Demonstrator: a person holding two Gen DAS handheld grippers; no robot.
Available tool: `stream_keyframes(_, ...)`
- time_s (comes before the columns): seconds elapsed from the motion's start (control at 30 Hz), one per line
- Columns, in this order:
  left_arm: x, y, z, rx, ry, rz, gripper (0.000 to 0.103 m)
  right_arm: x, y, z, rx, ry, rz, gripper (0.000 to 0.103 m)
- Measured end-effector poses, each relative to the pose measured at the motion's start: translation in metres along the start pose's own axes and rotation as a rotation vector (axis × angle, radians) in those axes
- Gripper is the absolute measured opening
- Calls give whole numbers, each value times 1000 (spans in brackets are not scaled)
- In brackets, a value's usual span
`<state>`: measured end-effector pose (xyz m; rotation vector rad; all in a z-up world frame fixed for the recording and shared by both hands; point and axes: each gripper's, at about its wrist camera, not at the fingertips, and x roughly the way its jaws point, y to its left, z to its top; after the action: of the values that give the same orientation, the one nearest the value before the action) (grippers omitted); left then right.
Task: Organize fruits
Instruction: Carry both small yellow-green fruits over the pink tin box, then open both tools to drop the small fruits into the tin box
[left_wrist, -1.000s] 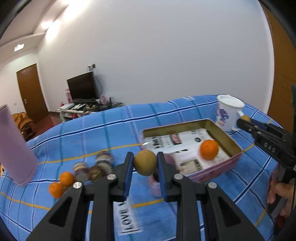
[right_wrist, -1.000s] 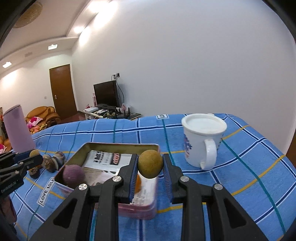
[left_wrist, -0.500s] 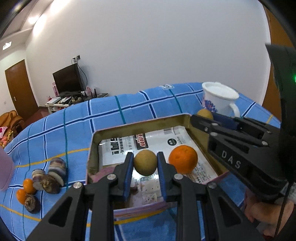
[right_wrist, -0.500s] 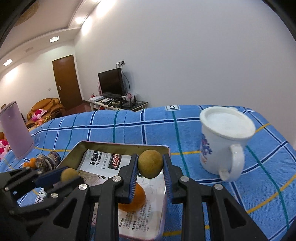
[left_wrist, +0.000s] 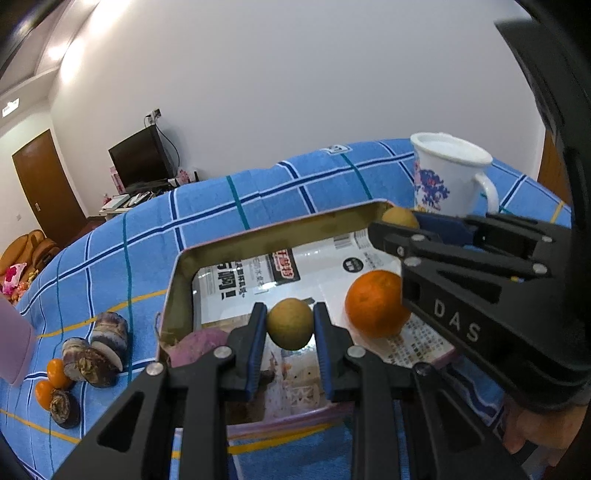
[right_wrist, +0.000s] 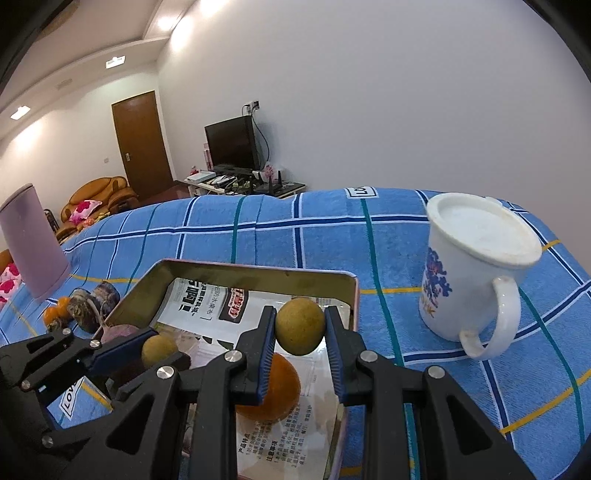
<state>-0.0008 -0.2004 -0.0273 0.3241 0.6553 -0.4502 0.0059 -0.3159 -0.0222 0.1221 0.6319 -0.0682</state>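
My left gripper (left_wrist: 290, 334) is shut on a small yellow-brown round fruit (left_wrist: 290, 324) and holds it above the near end of the open metal tin (left_wrist: 258, 232). My right gripper (right_wrist: 300, 334) is shut on a second yellow-brown fruit (right_wrist: 300, 326) above the tin's far right part (right_wrist: 258, 266). The tin, lined with printed paper, holds an orange (left_wrist: 373, 303) and a purple fruit (left_wrist: 192, 345). Each gripper shows in the other's view, with its fruit (left_wrist: 399, 218) (right_wrist: 159, 349).
The table wears a blue checked cloth (right_wrist: 332, 229). A white lidded mug (right_wrist: 476, 266) stands right of the tin. Small oranges (left_wrist: 55, 369) and several dark purple-brown pieces (left_wrist: 96, 354) lie left of the tin. A pink tumbler (right_wrist: 33, 240) stands further left.
My left gripper has carried its fruit from left of the tin to above it and closer. My right gripper has moved forward over the tin with its fruit.
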Motion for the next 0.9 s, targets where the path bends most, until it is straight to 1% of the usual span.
stream_keyframes(0.17,3,0,-1,-2,4,1,27,2,3,0,-14,10,11,28)
stream_keyframes(0.4,2,-1,-2,7,-9,7,29,6,4,-1,-11,33,54,29)
stream_keyframes(0.47,1,-1,-2,7,-10,7,29,8,5,-1,-12,38,62,34)
stream_keyframes(0.5,1,-1,-2,6,-11,8,34,8,5,-1,-10,39,63,44)
stream_keyframes(0.53,0,0,-2,2,-14,12,43,7,5,-2,-7,37,62,57)
stream_keyframes(0.57,-1,0,-2,-2,-19,16,49,6,5,-2,-3,33,62,64)
stream_keyframes(0.6,-3,1,-2,-6,-28,18,63,5,4,-2,2,24,72,68)
stream_keyframes(0.63,-7,1,-2,-9,-48,18,71,3,4,-2,5,14,82,69)
stream_keyframes(0.67,-10,2,-3,-8,-61,19,73,1,5,-3,5,8,84,69)
stream_keyframes(0.7,-15,1,-3,-4,-86,22,80,-1,5,-3,2,-1,82,69)
stream_keyframes(0.73,-18,0,-4,-1,-101,29,90,-4,6,-3,2,-16,73,69)
stream_keyframes(0.77,-23,0,-4,1,-119,36,95,-7,5,-4,4,-36,69,69)
stream_keyframes(0.8,-28,1,-5,-1,-140,45,103,-12,5,-4,7,-59,66,69)
stream_keyframes(0.87,-40,4,-6,-18,-196,71,103,-23,3,-6,22,-121,38,69)
stream_keyframes(0.9,-43,7,-6,-28,-208,76,103,-28,2,-6,29,-150,18,69)
